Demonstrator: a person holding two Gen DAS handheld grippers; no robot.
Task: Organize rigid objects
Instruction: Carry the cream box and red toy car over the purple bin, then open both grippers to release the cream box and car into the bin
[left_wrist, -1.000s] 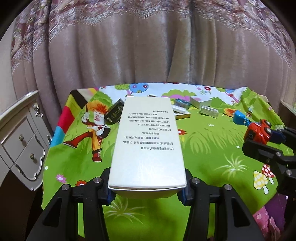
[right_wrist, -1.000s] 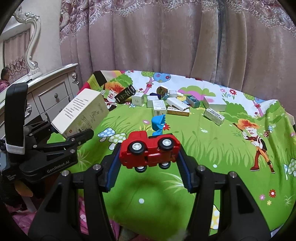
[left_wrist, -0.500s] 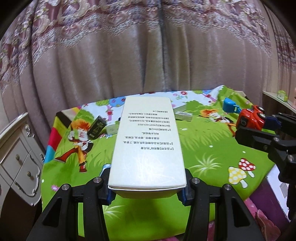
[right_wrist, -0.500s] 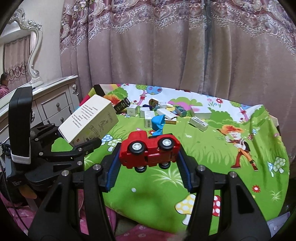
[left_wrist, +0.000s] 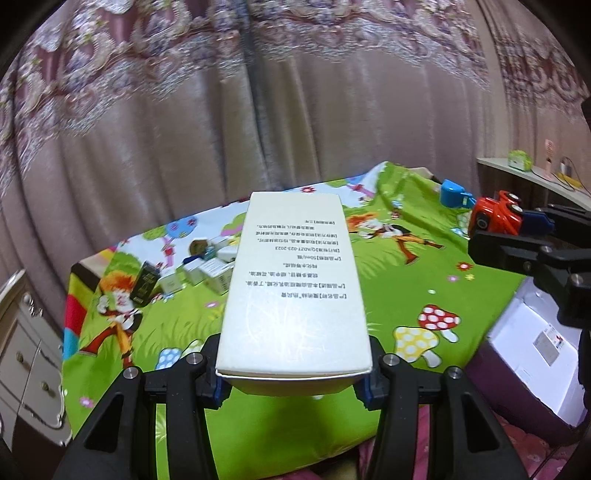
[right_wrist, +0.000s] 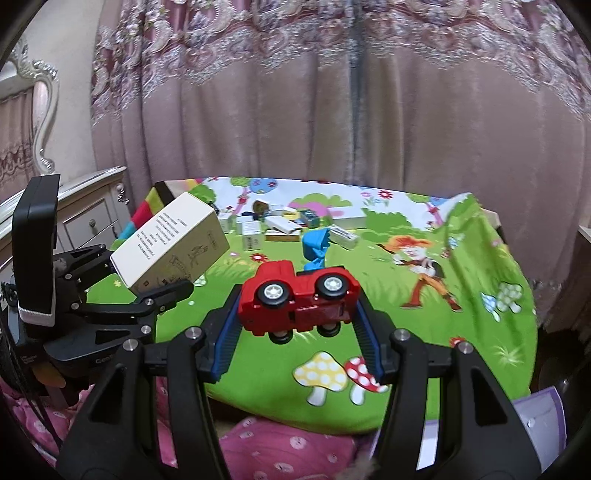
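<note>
we've got the left gripper (left_wrist: 293, 373) clamped on a white carton (left_wrist: 293, 284) w/ printed text, right gripper (right_wrist: 297, 325) pinching a red toy truck (right_wrist: 299, 301) (on its side), both held above the cartoon tablecloth (right_wrist: 424, 332).

white carton (left_wrist: 293, 291): black Chinese print on its top face, upside down from the left wrist camera; mostly too small for me to make out
carton, code line: "Q/ADZT-023-2023", about halfway up the print block
carton, line just nearer the camera than that code: "50ml/瓶"
carton side face (right_wrist: 184, 254): a faint line drawing, no words I can read
left gripper (right_wrist: 110, 314): pale lettering low on its black body, below the carton, starts "Gen", the rest is hidden
small boxes (right_wrist: 255, 236): beyond the carton on the cartoon cloth, labels too small and blurry to read
</note>
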